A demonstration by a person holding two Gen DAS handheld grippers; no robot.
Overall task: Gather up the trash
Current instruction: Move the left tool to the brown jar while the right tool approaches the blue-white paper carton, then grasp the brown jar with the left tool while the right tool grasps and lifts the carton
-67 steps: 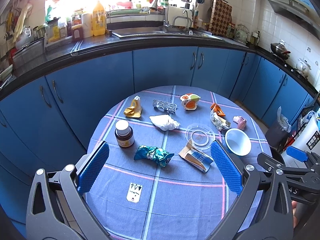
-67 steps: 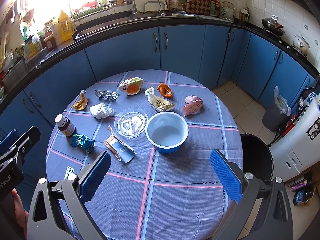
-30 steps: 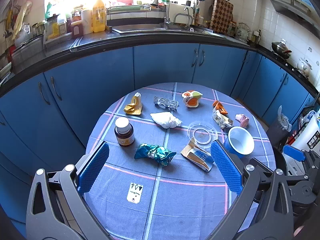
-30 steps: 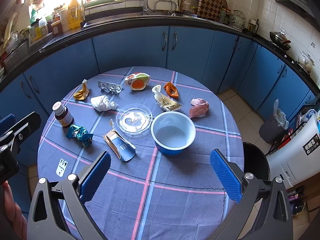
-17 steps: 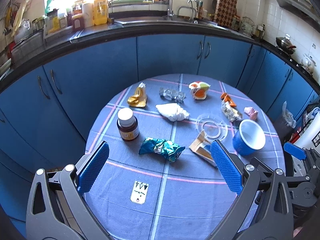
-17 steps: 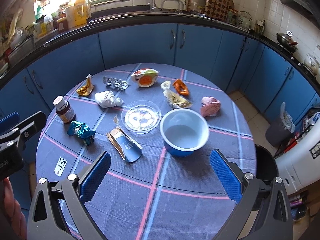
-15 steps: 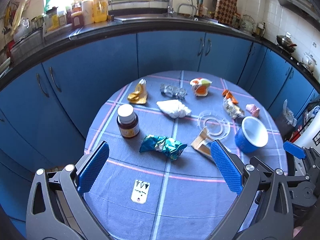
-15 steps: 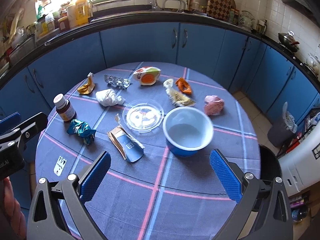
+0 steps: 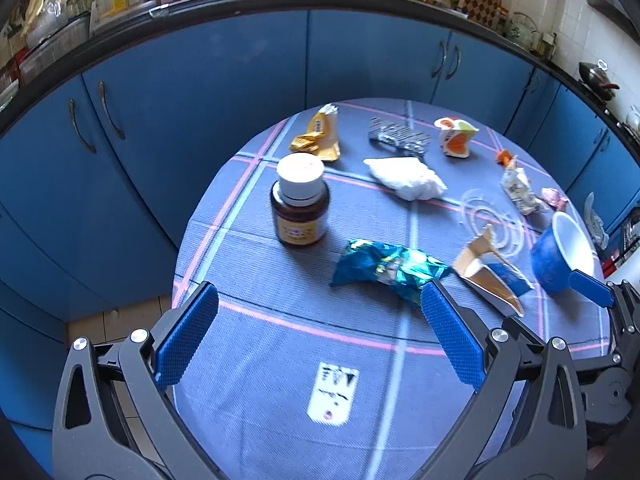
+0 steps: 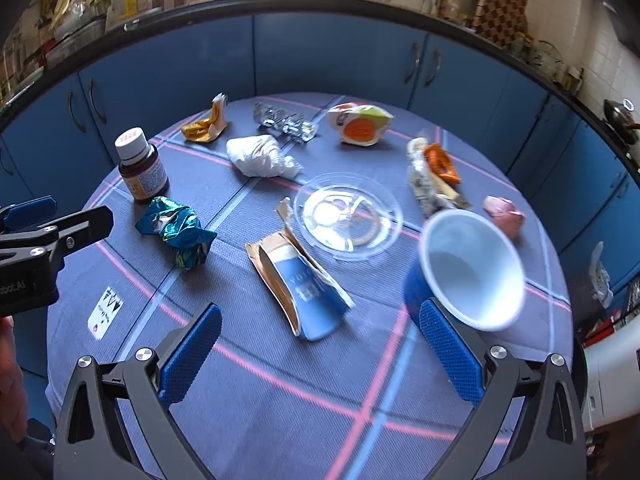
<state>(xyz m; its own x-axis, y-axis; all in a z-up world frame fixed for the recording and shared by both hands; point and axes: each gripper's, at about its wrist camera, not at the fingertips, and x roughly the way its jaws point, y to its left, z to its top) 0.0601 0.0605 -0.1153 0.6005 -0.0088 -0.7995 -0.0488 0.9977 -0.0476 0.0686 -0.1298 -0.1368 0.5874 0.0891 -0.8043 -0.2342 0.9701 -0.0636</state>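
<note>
Trash lies scattered over a round table with a blue plaid cloth (image 9: 280, 360). A crumpled teal foil wrapper (image 9: 384, 266) (image 10: 178, 230) sits just beyond my left gripper (image 9: 320, 332), which is open and holds nothing. A torn blue and tan carton (image 10: 300, 284) (image 9: 490, 276) lies ahead of my right gripper (image 10: 320, 344), also open with nothing in it. A blue bowl with a white inside (image 10: 470, 266) (image 9: 560, 254) stands by the right gripper's right finger. Further back lie a white crumpled tissue (image 10: 262, 156), a clear plastic lid (image 10: 348, 214) and a brown pill bottle (image 9: 300, 200) (image 10: 140, 166).
At the far side of the table lie a yellow wrapper (image 10: 206, 122), a silver blister pack (image 10: 286, 122), an orange and white carton (image 10: 360, 124), an orange wrapper (image 10: 438, 164) and a pink wad (image 10: 504, 212). A white tag (image 9: 334, 392) lies near me. Blue cabinets (image 9: 200, 80) curve behind.
Both grippers have come lower and closer to the table. The trash looks larger, and the bowl now sits beside the right gripper's right finger. Both stay open.
</note>
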